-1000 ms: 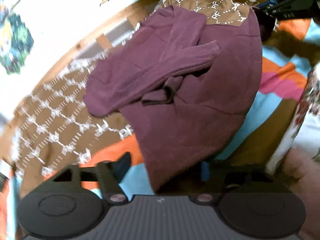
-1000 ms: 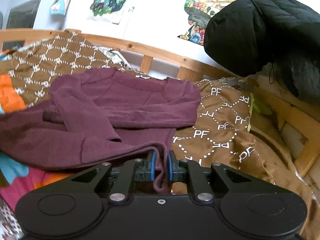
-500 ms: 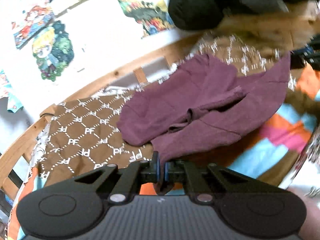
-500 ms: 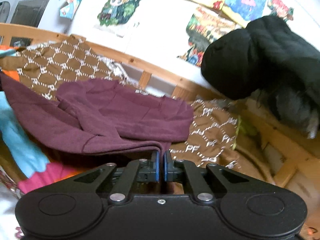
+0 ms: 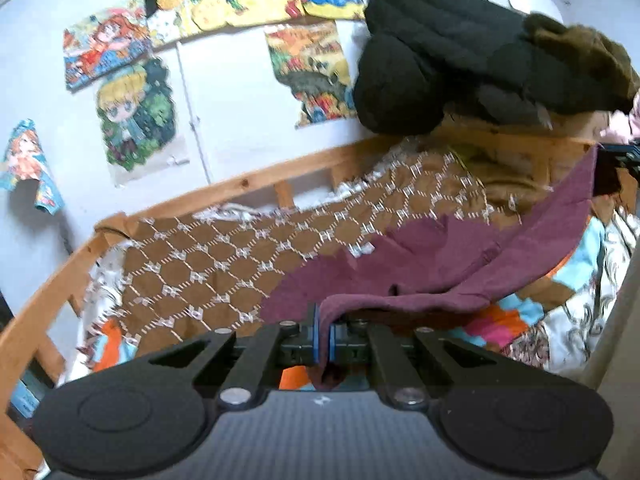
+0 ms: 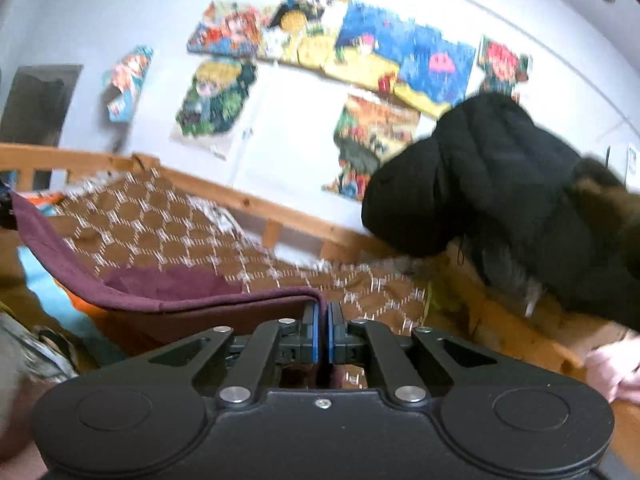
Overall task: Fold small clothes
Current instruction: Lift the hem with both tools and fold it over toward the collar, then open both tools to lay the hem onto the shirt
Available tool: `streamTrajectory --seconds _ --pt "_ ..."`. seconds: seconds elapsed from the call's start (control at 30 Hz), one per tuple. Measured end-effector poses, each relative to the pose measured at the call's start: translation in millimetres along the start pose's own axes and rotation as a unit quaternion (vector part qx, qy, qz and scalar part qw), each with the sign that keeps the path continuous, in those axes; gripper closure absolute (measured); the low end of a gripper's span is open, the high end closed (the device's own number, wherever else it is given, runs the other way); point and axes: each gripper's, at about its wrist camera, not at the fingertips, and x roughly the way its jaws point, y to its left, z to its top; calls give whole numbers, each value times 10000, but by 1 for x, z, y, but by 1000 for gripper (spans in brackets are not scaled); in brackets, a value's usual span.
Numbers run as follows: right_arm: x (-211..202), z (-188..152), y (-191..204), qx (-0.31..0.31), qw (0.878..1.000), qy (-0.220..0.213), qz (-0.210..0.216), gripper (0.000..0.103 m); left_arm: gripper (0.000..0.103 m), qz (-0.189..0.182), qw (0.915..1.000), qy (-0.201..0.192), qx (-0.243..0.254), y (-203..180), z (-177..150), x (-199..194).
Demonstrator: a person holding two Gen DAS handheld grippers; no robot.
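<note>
A maroon long-sleeved top (image 5: 460,264) hangs stretched between both grippers above the bed. My left gripper (image 5: 325,320) is shut on one corner of its hem, the cloth pinched between the blue pads. In the right wrist view my right gripper (image 6: 323,316) is shut on the other corner of the maroon top (image 6: 168,292), whose edge runs away to the left. The right gripper (image 5: 618,156) shows small at the far right of the left wrist view, holding the raised corner. The top's lower part still trails on the brown patterned blanket (image 5: 224,264).
A wooden bed rail (image 5: 248,184) runs behind the blanket, with posters on the white wall (image 6: 280,128). A black puffy jacket (image 6: 480,176) with a fur collar hangs at the right. A colourful quilt (image 5: 520,316) lies under the top.
Both grippers have risen with the top's hem corners in them, lifting it off the bed and pulling it taut. The left gripper shut on the cloth after the first frame.
</note>
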Motion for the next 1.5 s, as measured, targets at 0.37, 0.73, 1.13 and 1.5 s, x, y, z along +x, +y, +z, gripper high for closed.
streamTrajectory --seconds 0.37,0.73,1.13,1.5 --pt "106 34 -13 19 9999 87 107 100 98 81 9983 568 -89 28 77 109" --pt "293 7 -30 58 9957 869 307 100 98 361 9842 1668 -481 60 97 302" --pt "419 -68 -17 323 9769 1943 830 100 96 104 9633 2633 -510 61 43 414" --pt "449 -88 -9 408 9695 2247 894 89 77 41 9555 2908 -490 61 26 439"
